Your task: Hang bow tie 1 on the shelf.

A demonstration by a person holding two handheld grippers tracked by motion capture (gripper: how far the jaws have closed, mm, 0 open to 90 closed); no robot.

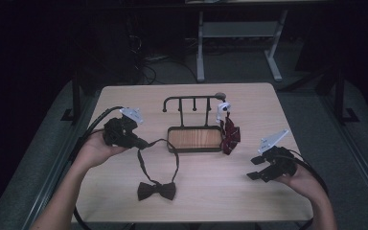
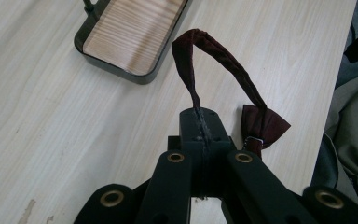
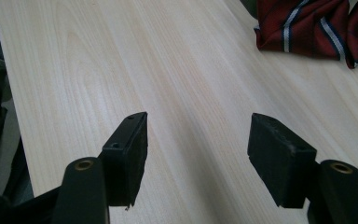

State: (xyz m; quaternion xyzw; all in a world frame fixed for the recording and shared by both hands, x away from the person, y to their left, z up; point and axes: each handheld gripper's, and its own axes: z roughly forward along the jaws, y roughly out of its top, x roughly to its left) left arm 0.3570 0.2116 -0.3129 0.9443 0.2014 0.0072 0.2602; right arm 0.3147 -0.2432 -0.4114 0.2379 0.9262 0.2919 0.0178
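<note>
Bow tie [image 1: 156, 190], soft, light and limp, rests on the surface, its thin neck strap [image 2: 214, 51] pinched in the left claw [image 1: 142, 142], a fair hold; the right claw [image 1: 257, 168] gapes empty.

A dark maroon bow tie [image 1: 156, 190] lies flat near the table's front edge, its neck strap [image 2: 216, 51] looped upward.

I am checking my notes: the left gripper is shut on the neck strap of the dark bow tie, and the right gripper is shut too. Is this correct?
Not fully. The right gripper is open, jaws apart over bare wooden table, as the right gripper view shows. The left gripper is indeed shut on the dark bow tie strap.
</note>
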